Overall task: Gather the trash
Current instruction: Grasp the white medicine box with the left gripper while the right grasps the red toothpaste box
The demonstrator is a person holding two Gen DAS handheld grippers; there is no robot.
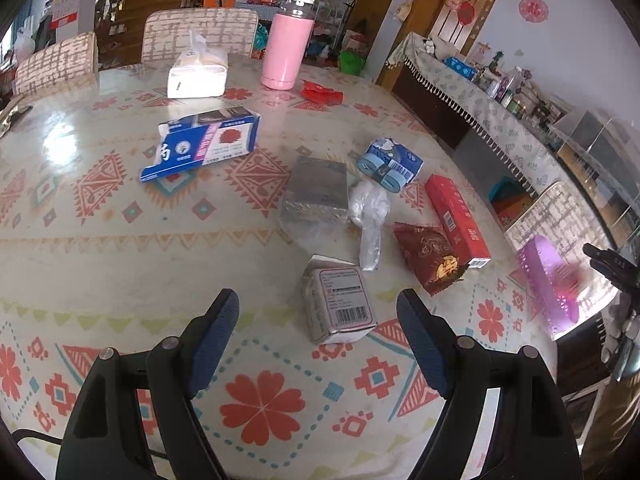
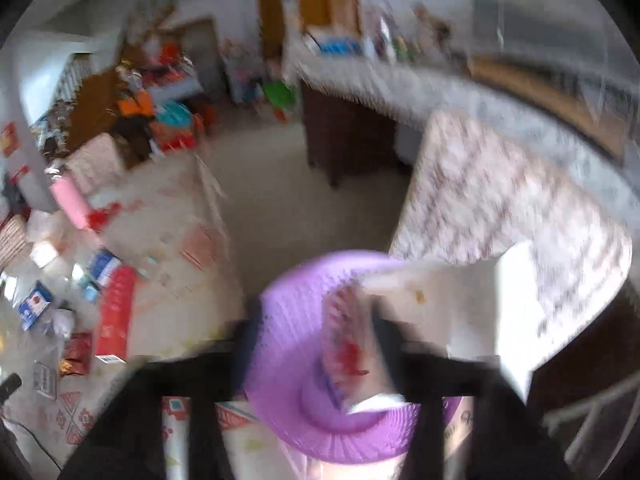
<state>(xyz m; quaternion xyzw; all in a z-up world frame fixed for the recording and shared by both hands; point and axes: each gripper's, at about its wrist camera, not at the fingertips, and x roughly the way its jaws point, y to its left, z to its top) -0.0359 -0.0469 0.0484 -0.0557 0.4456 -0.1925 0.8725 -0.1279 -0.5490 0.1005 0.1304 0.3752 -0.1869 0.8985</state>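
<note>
Trash lies on the patterned table (image 1: 120, 248): a small grey carton (image 1: 338, 300), a silver foil box (image 1: 318, 192), a crumpled clear wrapper (image 1: 370, 216), a dark red snack bag (image 1: 430, 258), a red box (image 1: 458, 220), a blue pack (image 1: 390, 164) and a blue-white carton (image 1: 204, 142). My left gripper (image 1: 318, 320) is open just short of the grey carton. A purple basket (image 1: 546, 280) sits at the table's right edge. In the blurred right wrist view my right gripper (image 2: 316, 340) is over the purple basket (image 2: 288, 320), with a red-white packet (image 2: 352, 344) between its fingers.
A pink bottle (image 1: 284, 50), a tissue pack (image 1: 198, 72) and a red wrapper (image 1: 320, 92) stand at the table's far side. Chairs (image 1: 200, 34) ring the table. A cloth-covered sideboard (image 1: 480, 104) runs along the right wall.
</note>
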